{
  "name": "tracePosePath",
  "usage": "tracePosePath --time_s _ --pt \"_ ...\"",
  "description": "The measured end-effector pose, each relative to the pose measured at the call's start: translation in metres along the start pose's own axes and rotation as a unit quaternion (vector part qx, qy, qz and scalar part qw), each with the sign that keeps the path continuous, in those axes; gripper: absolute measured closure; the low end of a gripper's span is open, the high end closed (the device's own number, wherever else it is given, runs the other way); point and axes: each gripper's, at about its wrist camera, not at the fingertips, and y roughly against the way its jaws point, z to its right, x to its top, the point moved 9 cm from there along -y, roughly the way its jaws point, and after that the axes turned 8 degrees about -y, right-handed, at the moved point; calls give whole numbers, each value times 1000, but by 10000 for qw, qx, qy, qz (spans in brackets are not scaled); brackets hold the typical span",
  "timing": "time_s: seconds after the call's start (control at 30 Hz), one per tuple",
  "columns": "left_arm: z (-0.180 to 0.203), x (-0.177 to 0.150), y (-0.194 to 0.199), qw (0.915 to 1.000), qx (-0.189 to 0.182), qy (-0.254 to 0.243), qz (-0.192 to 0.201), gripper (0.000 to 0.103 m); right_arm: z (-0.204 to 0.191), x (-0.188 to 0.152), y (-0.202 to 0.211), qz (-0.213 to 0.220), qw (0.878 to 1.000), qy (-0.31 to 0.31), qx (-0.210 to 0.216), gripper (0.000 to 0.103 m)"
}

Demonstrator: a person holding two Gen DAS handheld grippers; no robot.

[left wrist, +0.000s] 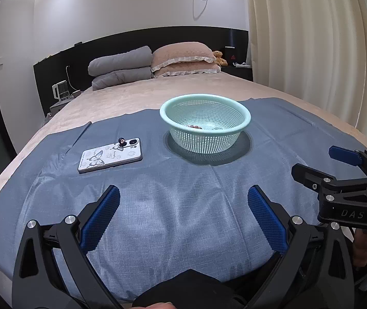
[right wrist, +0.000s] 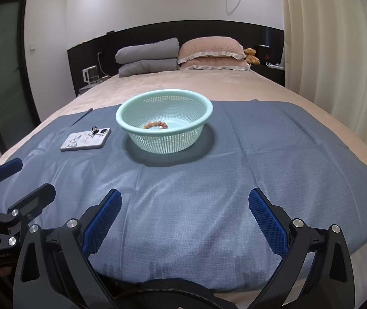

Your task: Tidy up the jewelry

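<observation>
Far left, beside the bed (right wrist: 235,82), a kettle (left wrist: 60,90) sits on a nightstand. The left gripper (left wrist: 183,206) hovers low over the near part of a blue cloth (left wrist: 183,193) spread across the bed; its blue pads are wide apart w/ nothing between them. Left of centre on the cloth lies a phone (left wrist: 110,155), face down, in a white butterfly case, w/ a small dark ring holder (left wrist: 122,141) stuck up near the camera end. Just right of the phone, apart from it, stands a mint-green mesh basket (right wrist: 210,109), upright on the cloth. A brown bead bracelet (right wrist: 155,125) lies on the basket floor, seen clearly from the right wrist; from the left wrist only a few beads show over the rim, plus something small beside them, too hidden to name. Behind, grey folded quilts (left wrist: 121,67) & pink pillows (left wrist: 183,59) are stacked at the headboard, a teddy bear (left wrist: 219,57) just right of the pillows. The right gripper (right wrist: 184,209) is also spread wide, empty, over the near cloth, right of the left one. Cream curtains (left wrist: 312,38) hang at far right.
</observation>
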Motion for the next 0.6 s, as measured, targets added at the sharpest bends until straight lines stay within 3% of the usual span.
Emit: tracePosePath --time_s 0.4,0.6 --pt "0 -1 -3 9999 -86 51 -59 6 1 1 0 3 10000 3 -4 8" --pt "-10 -2 1 9995 210 215 0 6 1 0 -1 -14 10000 0 2 8"
